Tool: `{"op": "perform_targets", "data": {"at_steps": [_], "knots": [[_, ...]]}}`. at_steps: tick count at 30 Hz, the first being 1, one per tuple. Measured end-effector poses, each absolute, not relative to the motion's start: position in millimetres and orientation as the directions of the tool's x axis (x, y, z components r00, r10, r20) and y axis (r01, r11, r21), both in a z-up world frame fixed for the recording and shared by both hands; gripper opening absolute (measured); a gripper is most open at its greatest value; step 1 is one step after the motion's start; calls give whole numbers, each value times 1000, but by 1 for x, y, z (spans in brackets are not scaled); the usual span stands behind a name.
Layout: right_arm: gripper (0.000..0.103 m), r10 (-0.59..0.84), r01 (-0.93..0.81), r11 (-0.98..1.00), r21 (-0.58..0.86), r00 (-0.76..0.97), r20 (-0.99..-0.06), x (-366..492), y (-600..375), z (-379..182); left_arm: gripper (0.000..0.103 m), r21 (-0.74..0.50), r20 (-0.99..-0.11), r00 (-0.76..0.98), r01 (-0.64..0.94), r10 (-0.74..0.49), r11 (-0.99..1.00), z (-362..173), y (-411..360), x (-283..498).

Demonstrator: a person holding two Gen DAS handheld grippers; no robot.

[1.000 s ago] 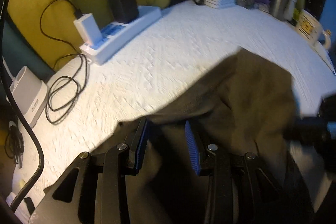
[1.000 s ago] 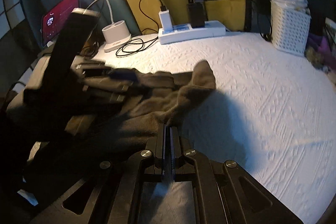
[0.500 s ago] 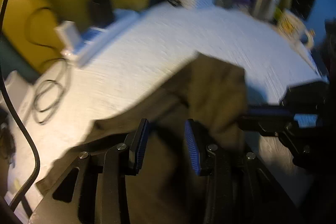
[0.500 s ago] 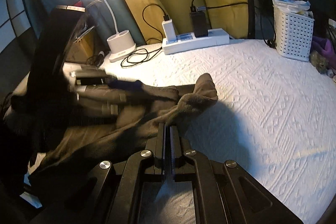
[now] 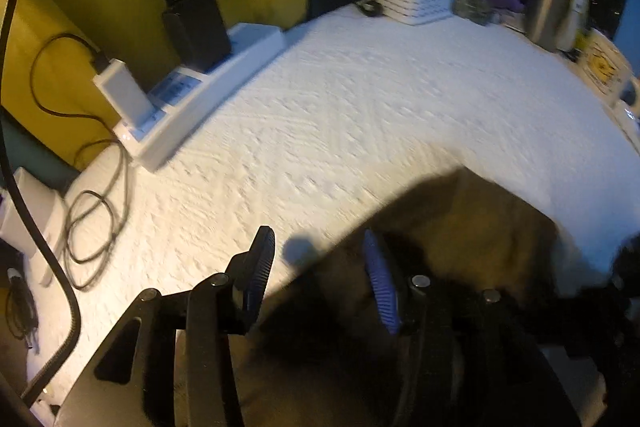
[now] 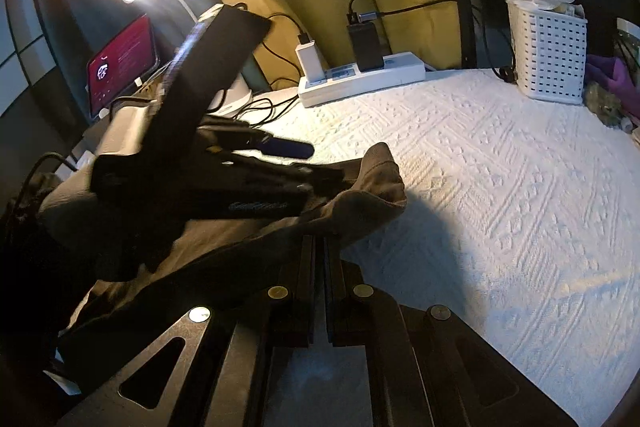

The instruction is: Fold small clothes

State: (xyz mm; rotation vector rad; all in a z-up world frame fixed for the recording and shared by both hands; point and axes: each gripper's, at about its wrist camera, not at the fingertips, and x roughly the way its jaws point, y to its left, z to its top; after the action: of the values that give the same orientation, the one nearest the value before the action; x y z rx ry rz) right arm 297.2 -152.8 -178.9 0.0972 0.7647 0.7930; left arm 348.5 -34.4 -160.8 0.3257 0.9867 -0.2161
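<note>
A white textured cloth covers the desk (image 6: 500,187). On its near left part lies the dark brown garment (image 6: 360,195), rumpled, 1 end curled upward. The left tongs (image 5: 320,275) hang over its edge, jaws just widened, spread, nothing pinched. The right tongs (image 6: 318,251) are pressed together on a fold of it. Behind stand a basket (image 6: 548,55) and a power strip (image 6: 360,81).

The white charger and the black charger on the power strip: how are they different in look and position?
The white charger is light and slimmer; the black charger is dark and bulkier. In the right wrist view the white one sits nearer the lamp-side end of the white power strip, the black one nearer its middle. Both stand upright with a dark cable leaving the top.
</note>
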Motion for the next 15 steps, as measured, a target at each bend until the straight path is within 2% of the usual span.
{"op": "perform_targets", "data": {"at_steps": [2, 5, 10, 15], "knots": [[3, 674, -607, 712, 352, 452, -584, 299, -153, -179, 47, 246, -805, 593, 278, 35, 929, -157, -30, 354], [3, 671, -606, 714, 350, 451, -588, 299, -152, -179, 47, 247, -797, 600, 224, 66, 943, -147, -9, 363], [3, 667, -609, 717, 340, 456, -589, 300, -149, -177, 47, 191, -783, 621, 197, 28, 962, -118, 25, 343], [3, 657, -603, 728, 326, 477, -584, 298, -150, -170, 47, 130, -799, 597, 280, -67, 951, -109, 22, 304]]}}
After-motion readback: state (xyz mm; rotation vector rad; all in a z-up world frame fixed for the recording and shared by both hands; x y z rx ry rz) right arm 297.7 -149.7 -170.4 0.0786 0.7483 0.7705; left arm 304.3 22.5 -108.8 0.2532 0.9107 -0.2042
